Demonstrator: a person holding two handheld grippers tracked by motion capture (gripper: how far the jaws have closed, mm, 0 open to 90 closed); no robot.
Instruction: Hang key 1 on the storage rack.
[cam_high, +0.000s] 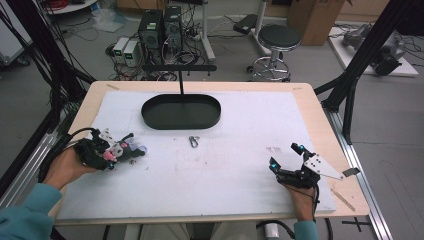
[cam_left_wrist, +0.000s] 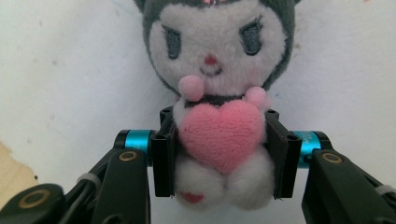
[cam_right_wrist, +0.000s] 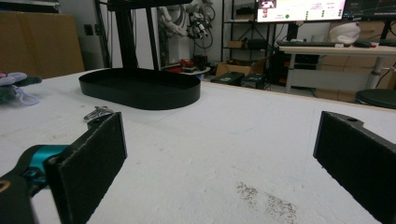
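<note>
While the left tongs (cam_left_wrist: 219, 154) pinch a small plush toy (cam_left_wrist: 219, 93) by its body at about nine o'clock on the worktop (cam_high: 225, 170), their pads press either side of its pink heart (cam_left_wrist: 220, 135). At four o'clock the right tongs (cam_high: 285, 156) rest spread wide, nothing between them. A black oval tray (cam_high: 181, 111) sits at twelve o'clock, a metal clip (cam_high: 193, 141) lying just near of it.

The left gripper (cam_high: 131, 150) is held low at the near left of the table (cam_high: 310, 100), its jaws closed on the body of a plush toy (cam_left_wrist: 219, 93). The right gripper (cam_high: 285, 156) is held at the table's near right, its jaws spread wide apart with nothing between them.
</note>
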